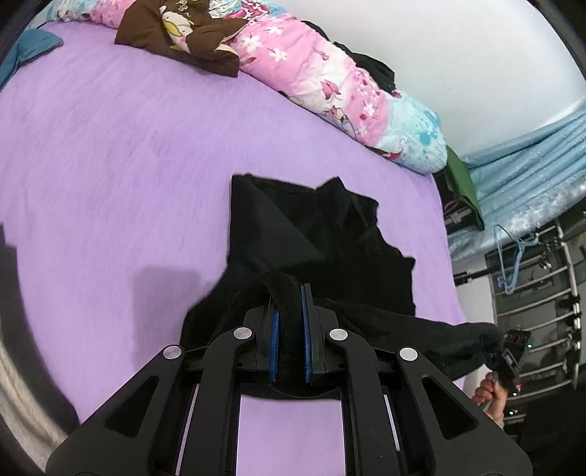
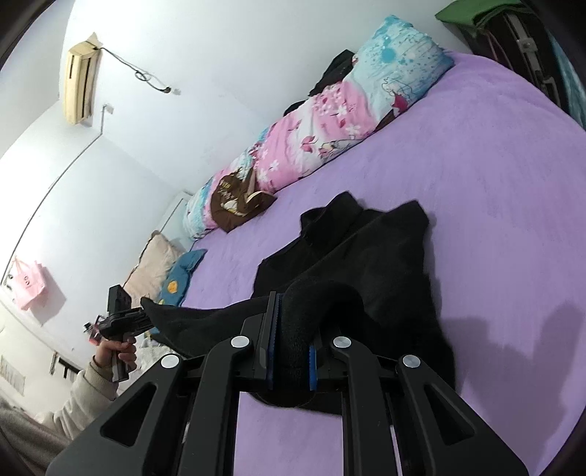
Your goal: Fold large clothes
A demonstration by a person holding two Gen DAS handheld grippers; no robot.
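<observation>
Clearly both grippers have hold of the same black garment (image 1: 322, 234), which lies on the purple bed (image 1: 110, 146), its far part crumpled on the sheet and its near edge lifted. The left gripper (image 1: 290, 315) has its jaws clenched on a thick rolled band of the black cloth at the near edge. The right gripper (image 2: 291, 329) likewise has its jaws grasping a bunched roll of the same edge, and the fabric sags in a loose span between the two.

Judging by that sag and the fuzzy surface, the garment is soft, limp and fairly thick, probably knit or fleece: light enough to lift, but it will not hold a shape and will slump wherever it is unsupported. The bulk in each grip looks secure, though thick rolls can creep out of narrow pads. A flatter hold at the outer corners of the hem would likely spread it better for a clean fold.

Along the far side of the bed lies a floral quilt (image 1: 329, 84) with a brown cloth (image 1: 183, 33) on it.
</observation>
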